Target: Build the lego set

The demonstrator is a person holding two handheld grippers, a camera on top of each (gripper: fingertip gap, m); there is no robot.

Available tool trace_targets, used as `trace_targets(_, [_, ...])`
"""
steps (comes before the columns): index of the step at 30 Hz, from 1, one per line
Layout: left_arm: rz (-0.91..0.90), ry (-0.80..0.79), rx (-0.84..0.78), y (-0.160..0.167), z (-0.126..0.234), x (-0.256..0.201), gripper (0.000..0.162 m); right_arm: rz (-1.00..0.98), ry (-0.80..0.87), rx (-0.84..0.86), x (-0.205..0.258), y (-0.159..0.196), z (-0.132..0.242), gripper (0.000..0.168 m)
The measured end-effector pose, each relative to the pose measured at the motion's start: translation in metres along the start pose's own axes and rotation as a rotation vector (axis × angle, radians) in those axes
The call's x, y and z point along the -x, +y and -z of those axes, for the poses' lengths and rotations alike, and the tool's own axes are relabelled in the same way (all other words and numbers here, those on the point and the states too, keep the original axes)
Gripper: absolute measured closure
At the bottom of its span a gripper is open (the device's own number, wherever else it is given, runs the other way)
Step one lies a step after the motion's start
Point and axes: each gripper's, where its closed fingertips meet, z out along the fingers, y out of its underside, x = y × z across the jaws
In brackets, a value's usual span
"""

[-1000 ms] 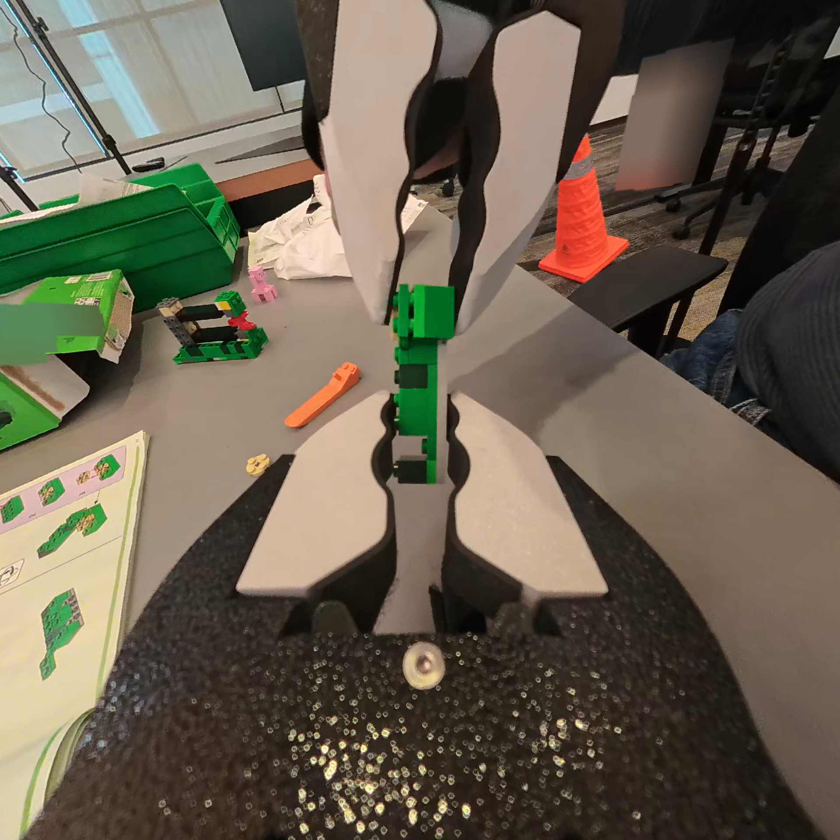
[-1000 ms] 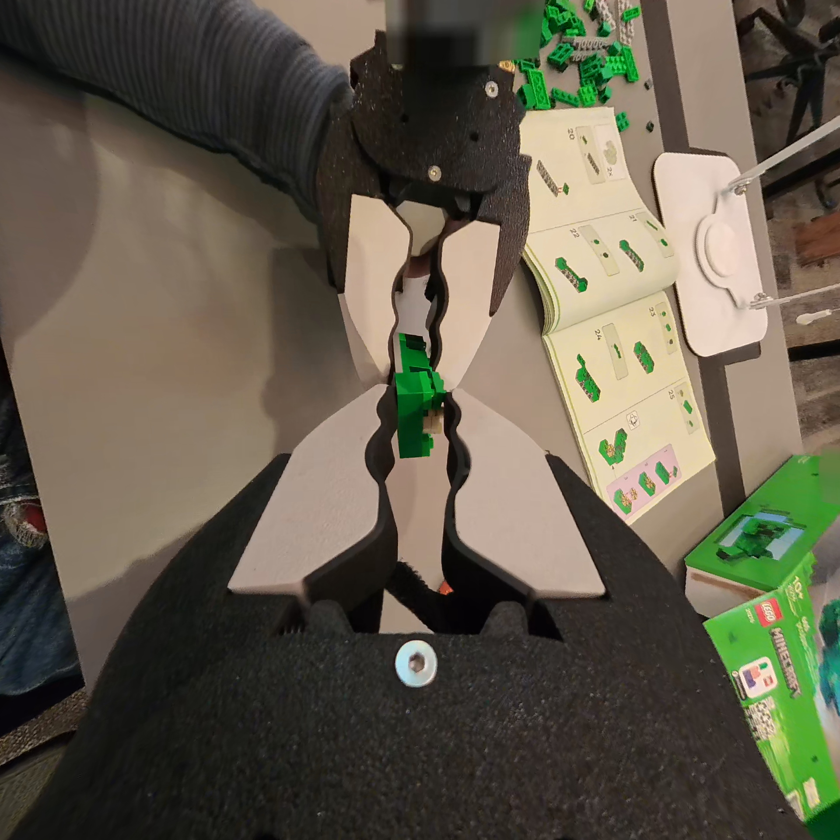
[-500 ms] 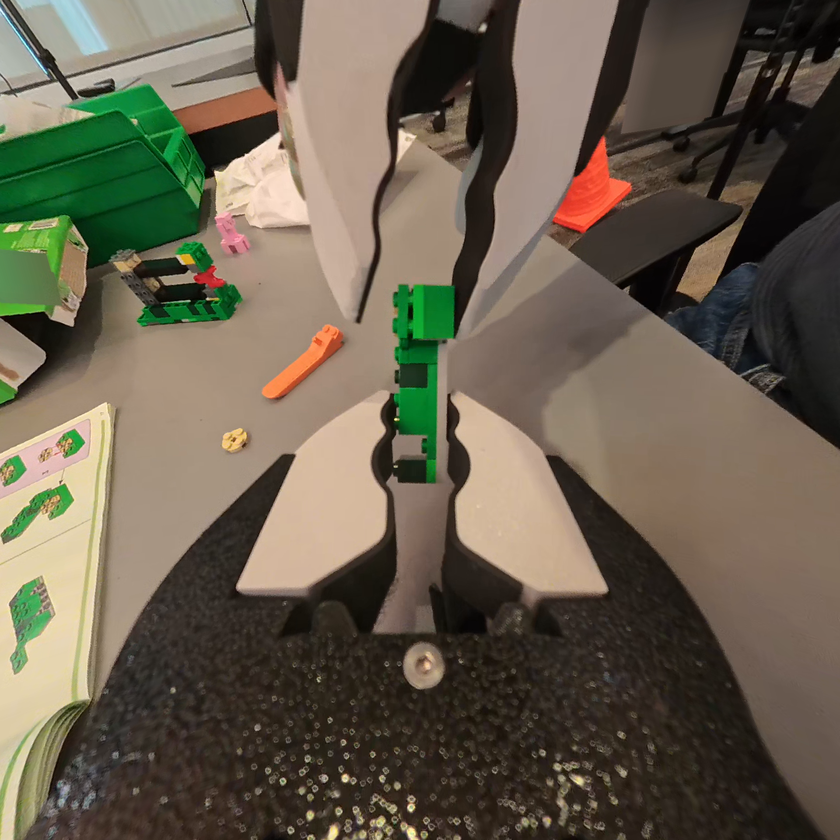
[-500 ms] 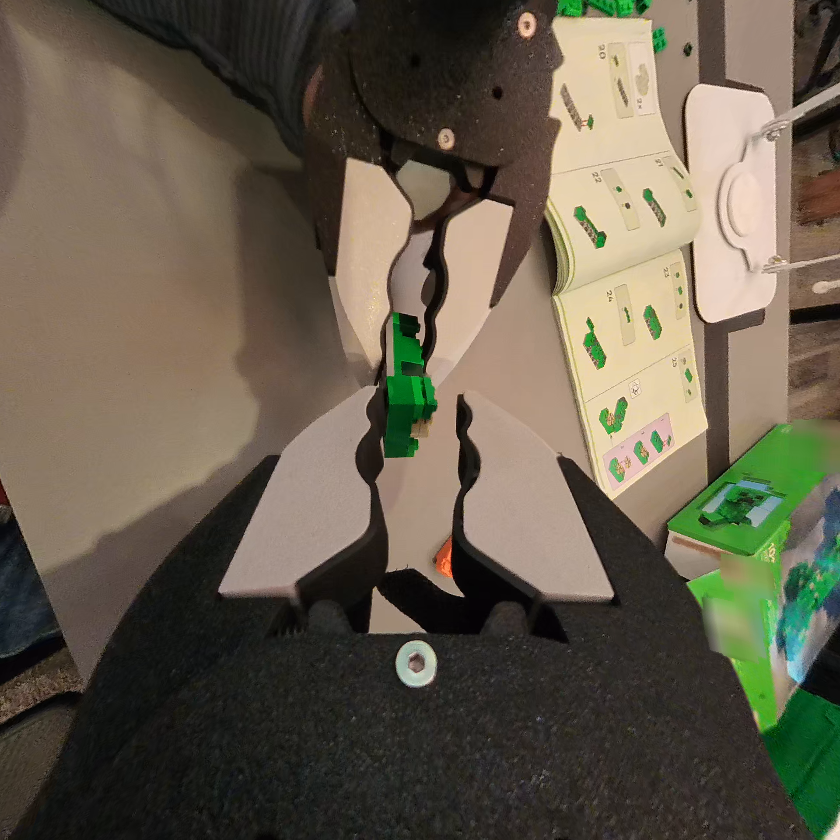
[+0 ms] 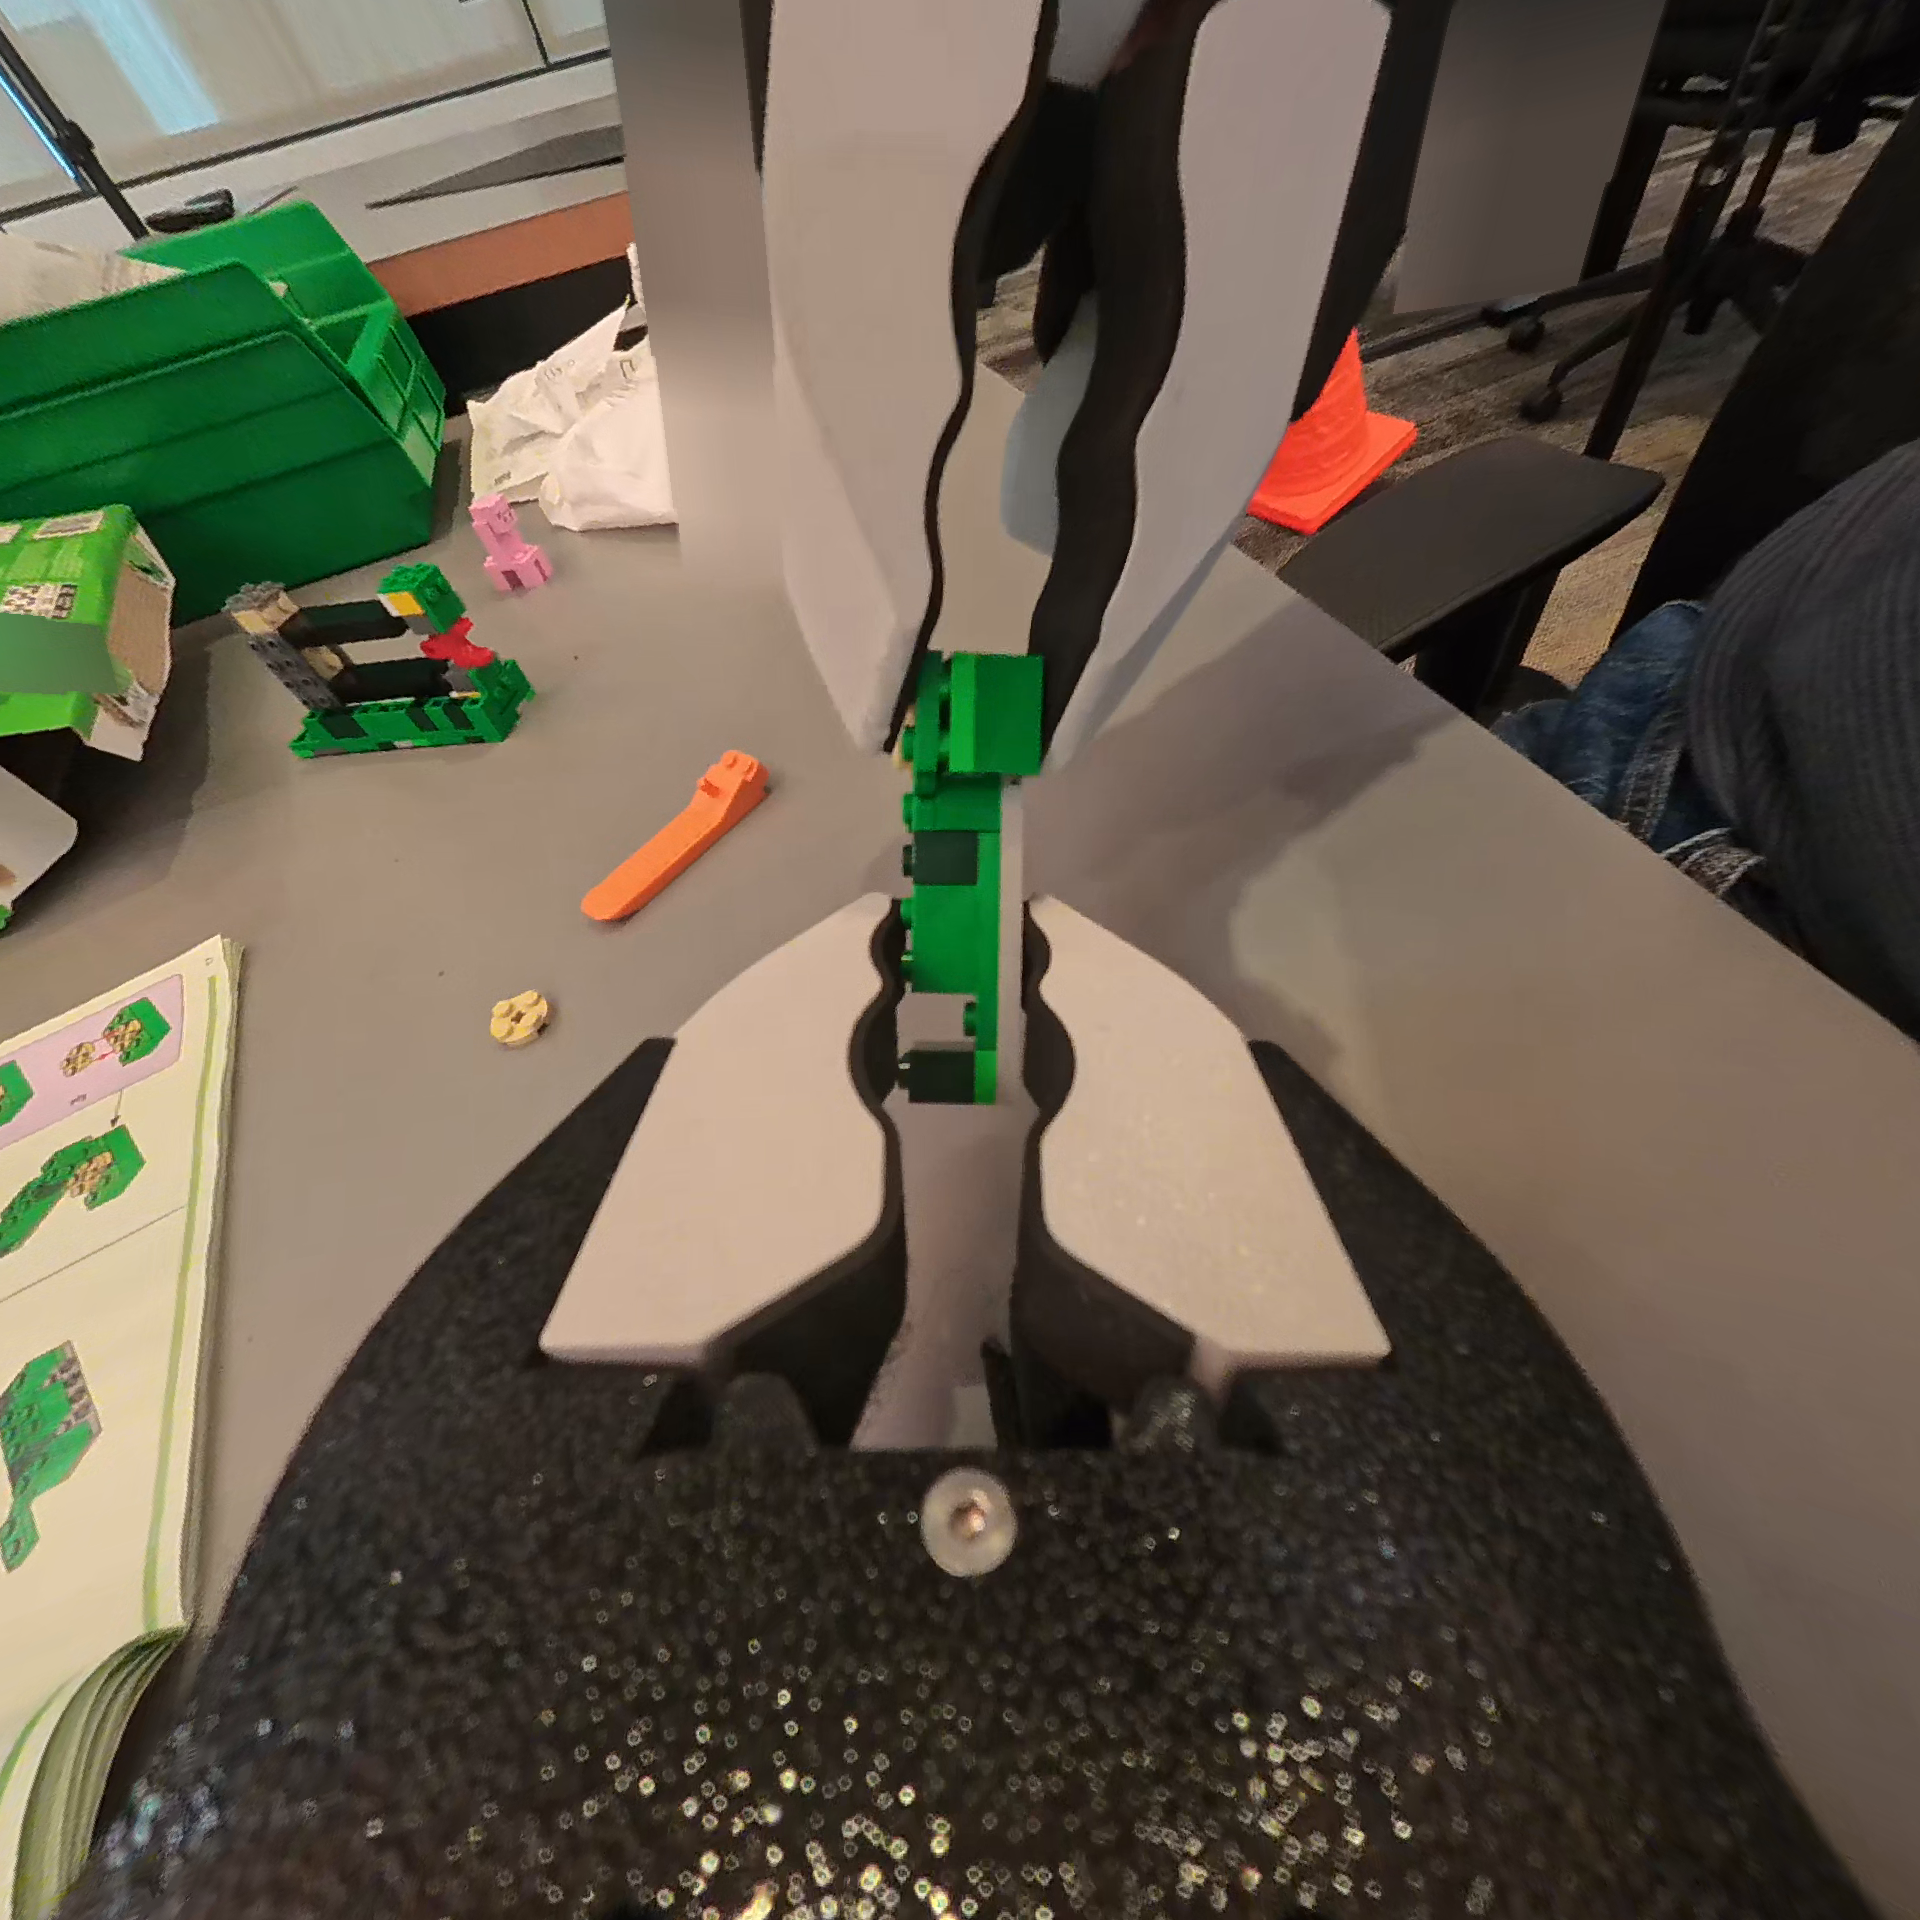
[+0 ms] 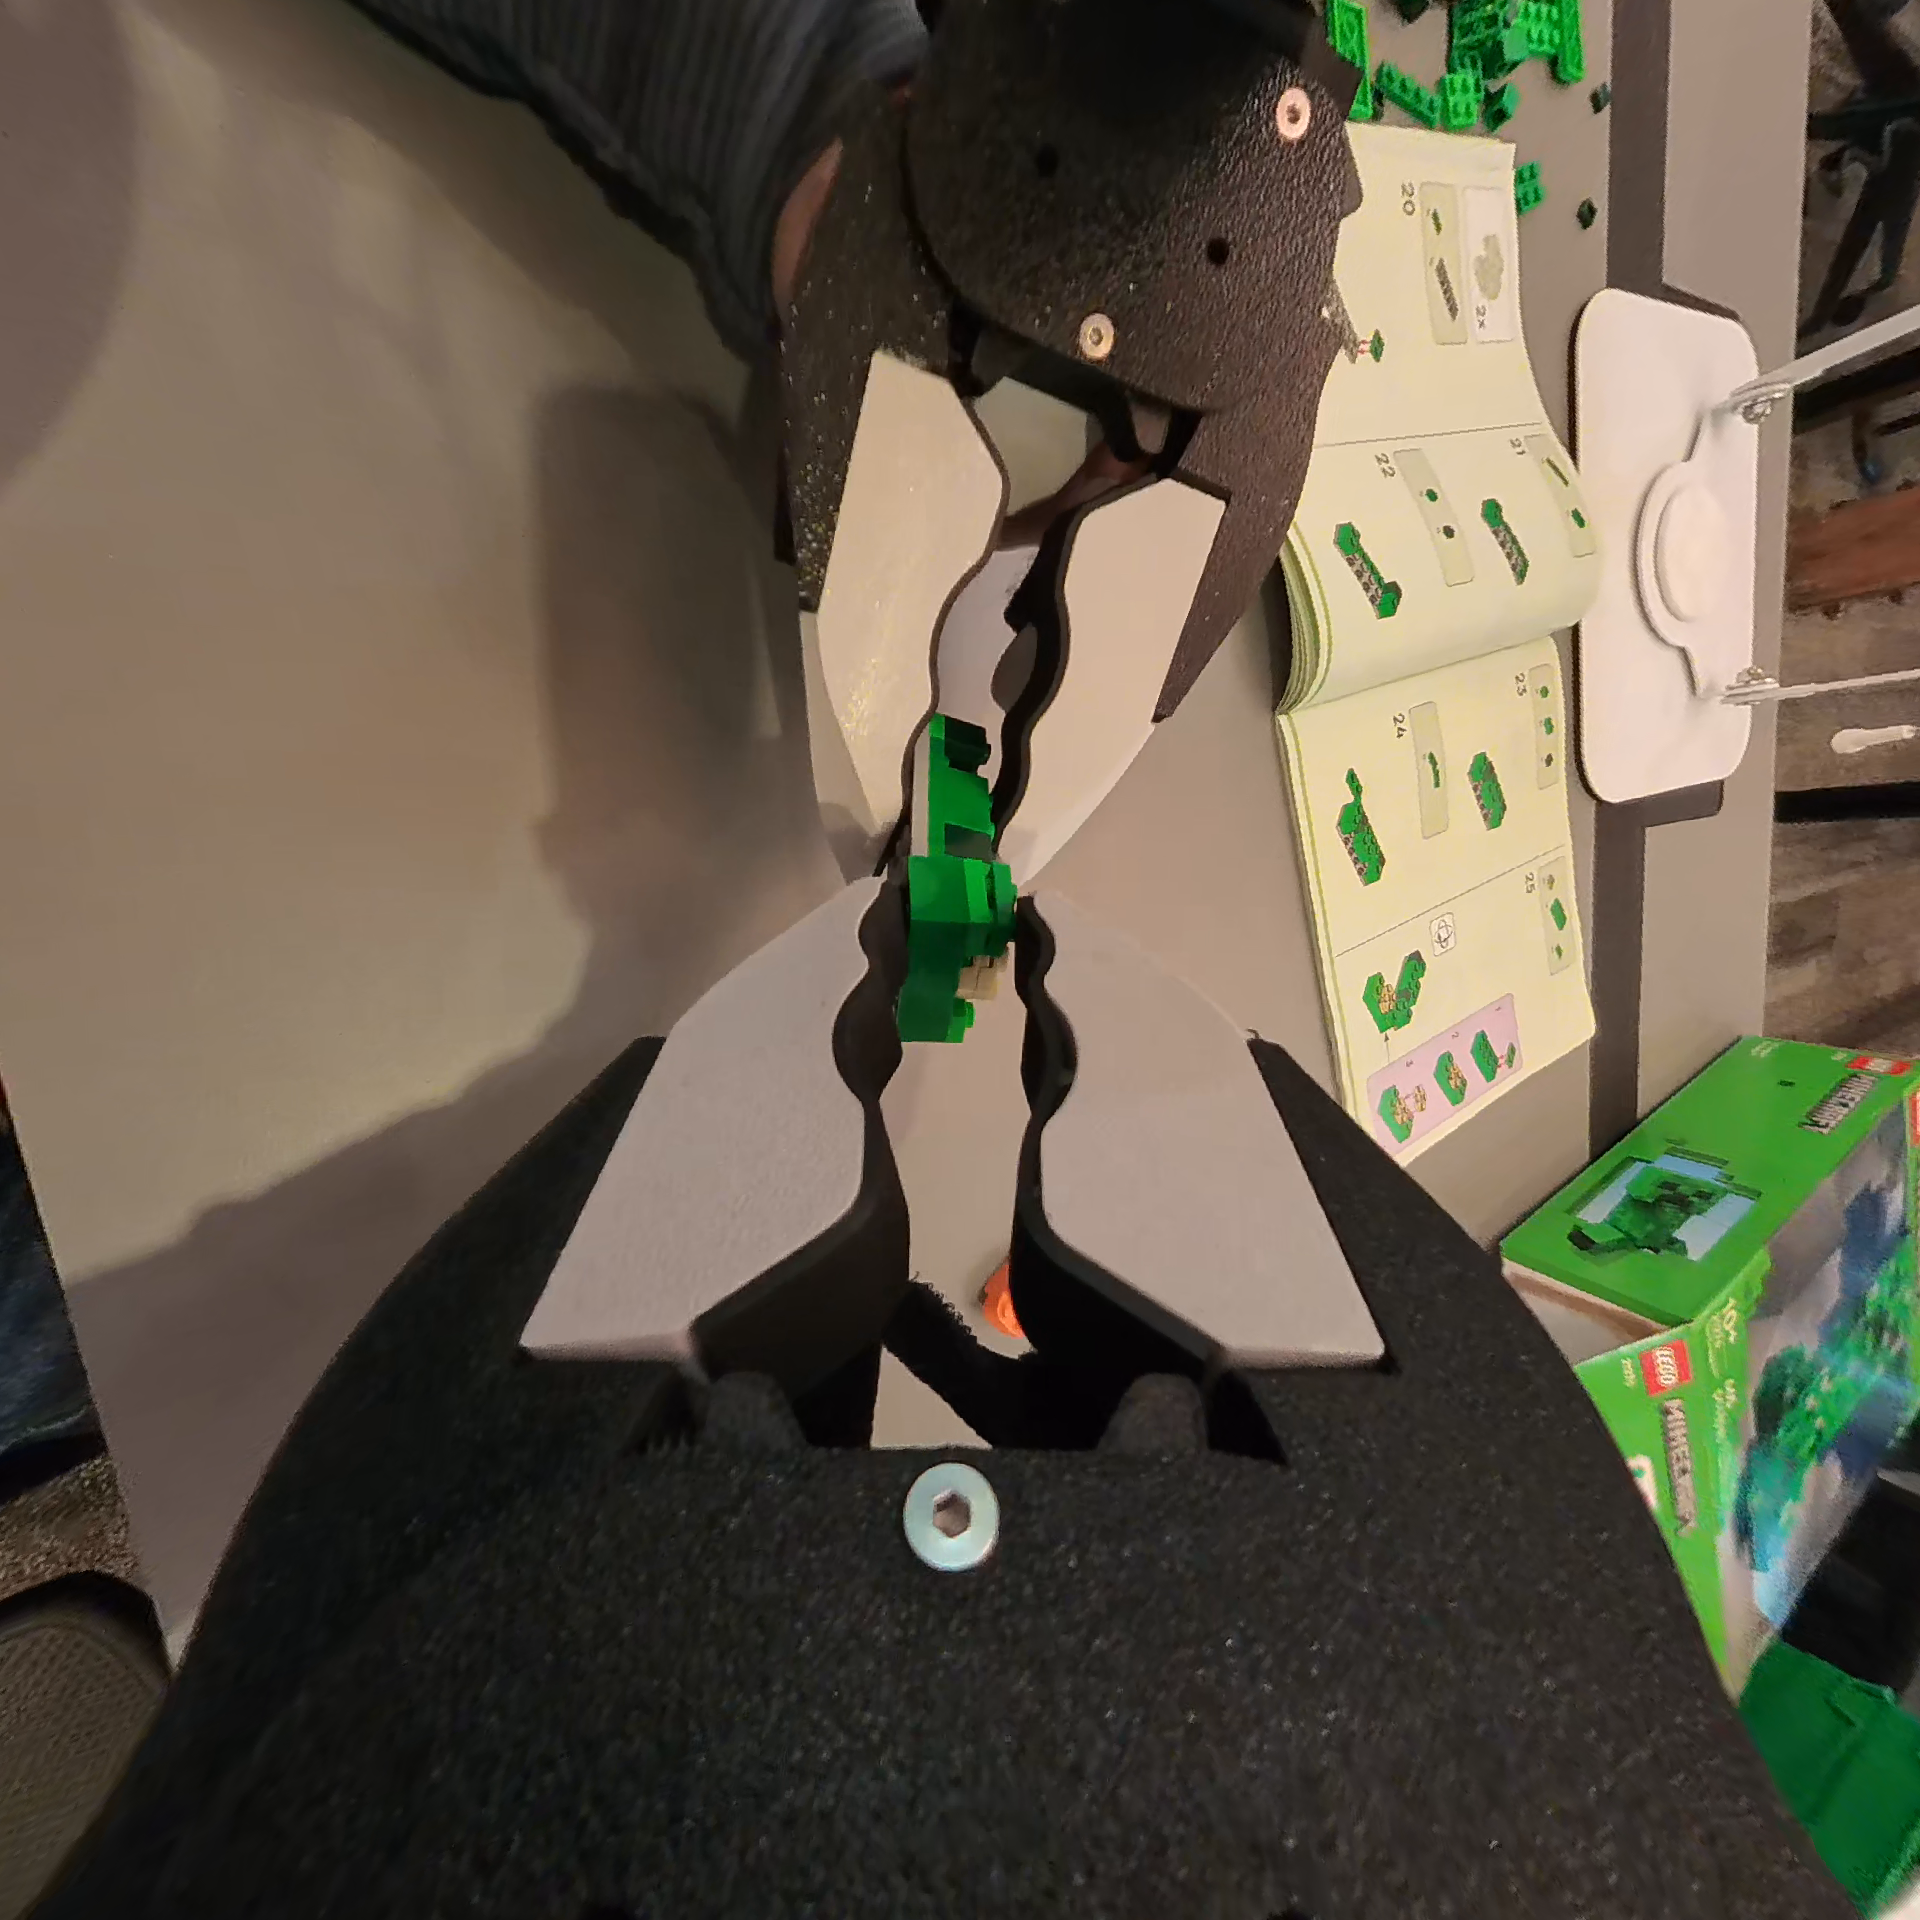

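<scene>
A narrow green lego assembly (image 5: pixel 951 914) with dark green bricks is held upright in the air above the grey table (image 5: pixel 1351 1039). My left gripper (image 5: pixel 956 914) is shut on its lower half. My right gripper (image 5: pixel 971 738) comes in from above, and its fingers close around the green block at the top end. In the right wrist view the assembly (image 6: pixel 951 935) sits between the tips of my right gripper (image 6: pixel 951 904), both pads at its sides. The left gripper (image 6: pixel 956 831) holds the far end there, with a sleeved arm behind it.
An orange brick separator (image 5: pixel 675 842), a tan round piece (image 5: pixel 522 1018), a small black-and-green build (image 5: pixel 390 675) and a pink figure (image 5: pixel 506 540) lie left. The open instruction booklet (image 6: pixel 1455 779), lego boxes (image 6: pixel 1714 1247), loose green bricks (image 6: pixel 1455 62) and green bins (image 5: pixel 208 395) are around. The table edge runs right. Both grippers' tips are close together, under 4 cm apart.
My right gripper let go and opened half a second ago, and has now closed again around the top end of the assembly. The left gripper kept its hold.
</scene>
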Motion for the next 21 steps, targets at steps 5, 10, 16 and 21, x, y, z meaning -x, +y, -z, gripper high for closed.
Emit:
trace_targets(5, [0.003, -0.003, 0.006, 0.001, -0.001, 0.0, 0.143, -0.028, 0.0, -0.02, 0.001, 0.001, 0.0, 0.149])
trace_targets(10, [0.016, -0.021, 0.059, 0.007, -0.006, 0.002, 0.143, -0.081, -0.006, 0.027, 0.001, 0.009, -0.004, 0.148])
trace_targets(16, [0.005, -0.055, 0.167, 0.019, -0.008, 0.006, 0.143, -0.07, 0.011, 0.116, 0.001, 0.019, -0.012, 0.145])
trace_targets(21, [-0.013, -0.069, 0.236, 0.026, -0.012, 0.005, 0.143, -0.06, -0.002, 0.188, 0.007, 0.03, -0.023, 0.145])
